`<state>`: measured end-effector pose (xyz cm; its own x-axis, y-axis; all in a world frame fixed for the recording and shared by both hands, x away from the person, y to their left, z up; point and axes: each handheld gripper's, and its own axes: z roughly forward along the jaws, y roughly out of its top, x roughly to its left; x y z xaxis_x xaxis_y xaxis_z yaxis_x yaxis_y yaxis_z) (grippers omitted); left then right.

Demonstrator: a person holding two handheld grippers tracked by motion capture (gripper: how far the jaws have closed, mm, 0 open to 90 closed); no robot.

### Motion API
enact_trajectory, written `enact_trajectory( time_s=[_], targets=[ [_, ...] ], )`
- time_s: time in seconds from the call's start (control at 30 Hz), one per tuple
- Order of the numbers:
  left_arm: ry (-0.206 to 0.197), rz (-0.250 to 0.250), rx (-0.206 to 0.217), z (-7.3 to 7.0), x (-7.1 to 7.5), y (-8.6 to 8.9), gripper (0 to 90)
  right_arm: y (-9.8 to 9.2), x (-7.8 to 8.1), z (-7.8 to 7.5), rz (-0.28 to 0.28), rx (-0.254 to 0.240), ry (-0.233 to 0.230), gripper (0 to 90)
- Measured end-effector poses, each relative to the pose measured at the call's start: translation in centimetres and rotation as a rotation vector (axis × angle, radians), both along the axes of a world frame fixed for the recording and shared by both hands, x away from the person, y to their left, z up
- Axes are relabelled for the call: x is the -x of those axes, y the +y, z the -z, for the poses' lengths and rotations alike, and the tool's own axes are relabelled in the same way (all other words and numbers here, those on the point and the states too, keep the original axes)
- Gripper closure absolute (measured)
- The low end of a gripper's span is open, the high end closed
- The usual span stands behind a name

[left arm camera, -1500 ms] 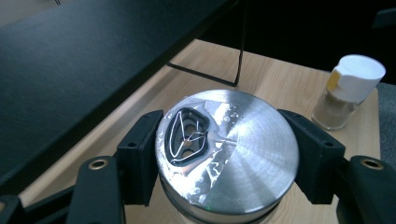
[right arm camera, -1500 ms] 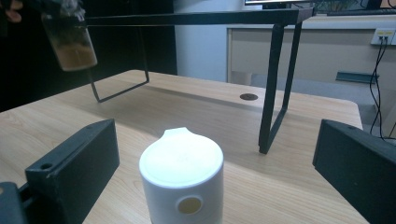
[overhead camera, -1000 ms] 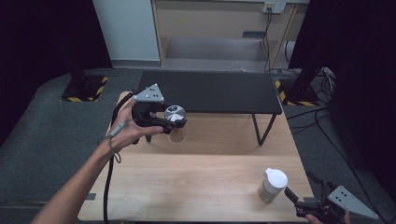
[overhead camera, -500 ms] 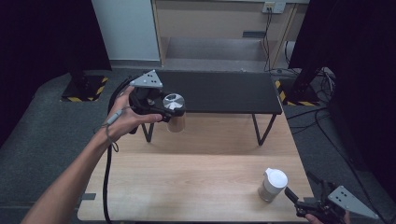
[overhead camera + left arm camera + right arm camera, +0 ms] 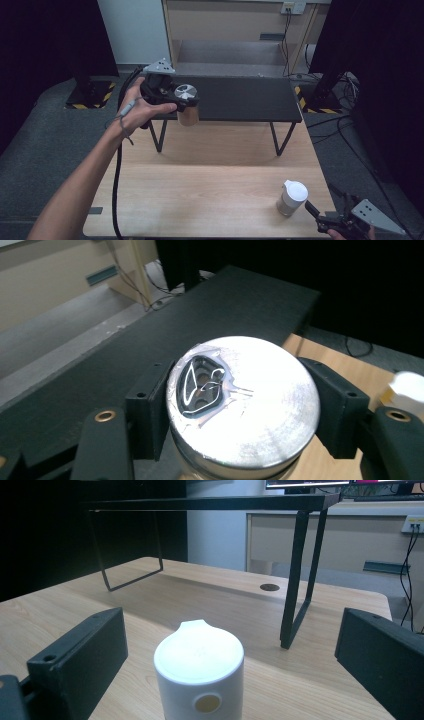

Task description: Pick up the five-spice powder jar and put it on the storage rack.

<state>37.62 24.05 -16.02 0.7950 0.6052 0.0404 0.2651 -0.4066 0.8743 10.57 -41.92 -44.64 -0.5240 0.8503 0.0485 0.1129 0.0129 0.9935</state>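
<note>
Since a second earlier, our left gripper had carried the clamped steel cup up over the black shelf; its body stayed mostly hidden. Our right gripper gaped around the white cup.

A light wooden worktop carried a black metal shelf on thin legs, with grey carpet floor, black curtains and a beige cabinet behind.

Two claws, one steel cup, one white cup, one black shelf, one wooden table.
</note>
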Motion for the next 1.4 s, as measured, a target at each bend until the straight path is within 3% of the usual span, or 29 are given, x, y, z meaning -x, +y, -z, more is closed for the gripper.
enact_trajectory(
  time_s=[0.37, 0.47, 0.8, 1.4],
  targets=[
    [0.011, -0.148, -0.008, 0.2, -3.1, -1.1, 33.4, -0.1, 0.0, 0.0, -0.002, -0.002, 0.002, 0.8],
    [0.004, -0.192, 0.011, 0.6, -3.6, -1.3, 33.4, -0.1, 0.0, 0.1, -0.002, -0.005, 0.001, 0.8],
    [-0.001, -0.341, -0.024, 0.7, -5.8, -2.5, 33.4, -0.1, 0.0, 0.1, -0.001, -0.009, 0.003, 0.8],
    [0.037, -0.367, -0.012, 2.7, -7.2, -2.3, 33.4, -0.2, -0.1, 0.2, -0.005, -0.011, 0.002, 0.8]
  ],
)
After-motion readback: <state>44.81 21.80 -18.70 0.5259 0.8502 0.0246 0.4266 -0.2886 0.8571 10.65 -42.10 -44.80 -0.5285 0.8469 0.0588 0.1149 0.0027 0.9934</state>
